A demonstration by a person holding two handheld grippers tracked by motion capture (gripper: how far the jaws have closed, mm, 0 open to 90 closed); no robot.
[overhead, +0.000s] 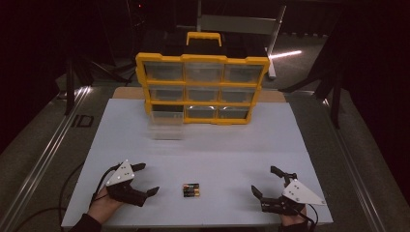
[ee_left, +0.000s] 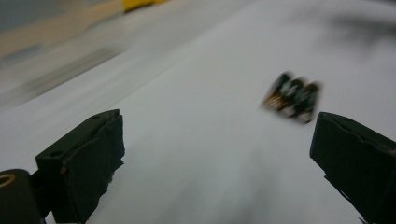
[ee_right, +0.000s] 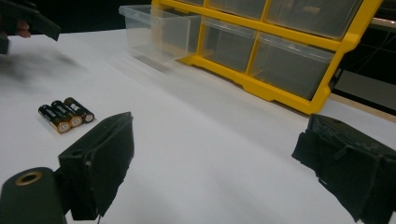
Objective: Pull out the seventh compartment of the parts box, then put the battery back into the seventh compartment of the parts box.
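Three AA batteries (overhead: pixel 191 189) lie side by side, touching one another, on the white table (overhead: pixel 217 145) near its front edge, between the two grippers and apart from both. The left gripper (overhead: pixel 147 179) rests near them with its jaws spread wide and empty, and the right gripper (overhead: pixel 266 181), farther off, is likewise spread and holds nothing. Behind stands a yellow drawer organizer (overhead: pixel 202 88), its bottom-left clear drawer (overhead: pixel 166 124) pulled out over the table.
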